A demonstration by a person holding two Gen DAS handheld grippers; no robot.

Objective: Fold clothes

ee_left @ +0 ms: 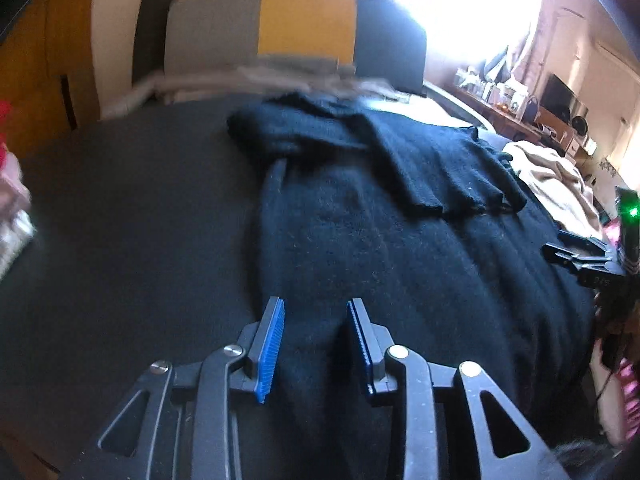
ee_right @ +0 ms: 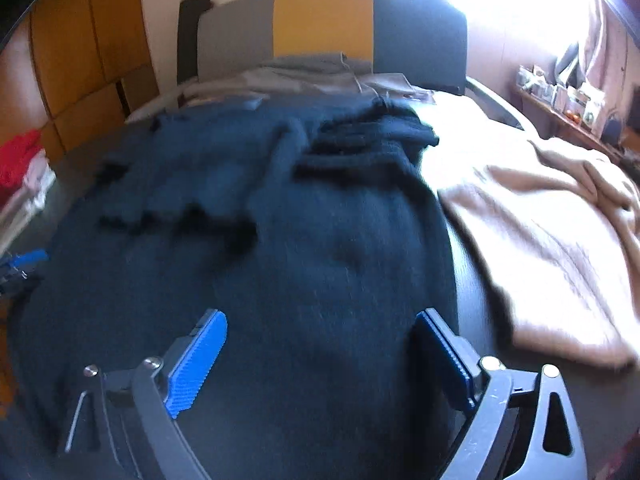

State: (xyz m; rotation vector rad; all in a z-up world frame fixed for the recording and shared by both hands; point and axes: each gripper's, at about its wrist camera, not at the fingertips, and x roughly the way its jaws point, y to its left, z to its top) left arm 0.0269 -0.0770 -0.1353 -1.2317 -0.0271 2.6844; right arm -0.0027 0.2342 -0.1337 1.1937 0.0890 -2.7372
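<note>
Left gripper (ee_left: 316, 344): held low over the near edge of the black sweater (ee_left: 400, 248), blue pads (ee_left: 272, 348) parted by a moderate gap; a raised ridge of the knit is seen between them, though whether it is touched cannot be told.

Right gripper (ee_right: 320, 360): held over the same garment, blue pads (ee_right: 198, 362) spread wide, nothing pinched; its black frame is also caught at the right edge of the left wrist view (ee_left: 580, 258).

Black sweater (ee_right: 300, 260): fuzzy knit, laid flat on the dark bed cover (ee_left: 120, 240), body toward the grippers. One sleeve (ee_left: 440, 164) is folded across the upper part of the body, its cuff pointing toward the garment's right side (outlines are blurred in the right wrist view).

Beige garment (ee_right: 540, 240): spread just beside the sweater on its right, brightly lit.

Grey and beige folded cloth (ee_right: 312, 70): piled at the far end of the bed, beyond the sweater.

Headboard (ee_left: 304, 24): panelled in grey, yellow and dark sections.

Red and white clothes (ee_right: 24, 172): heaped at the left edge of the bed.

Shelf with small items (ee_left: 516, 104): along the right wall, below a bright window.
</note>
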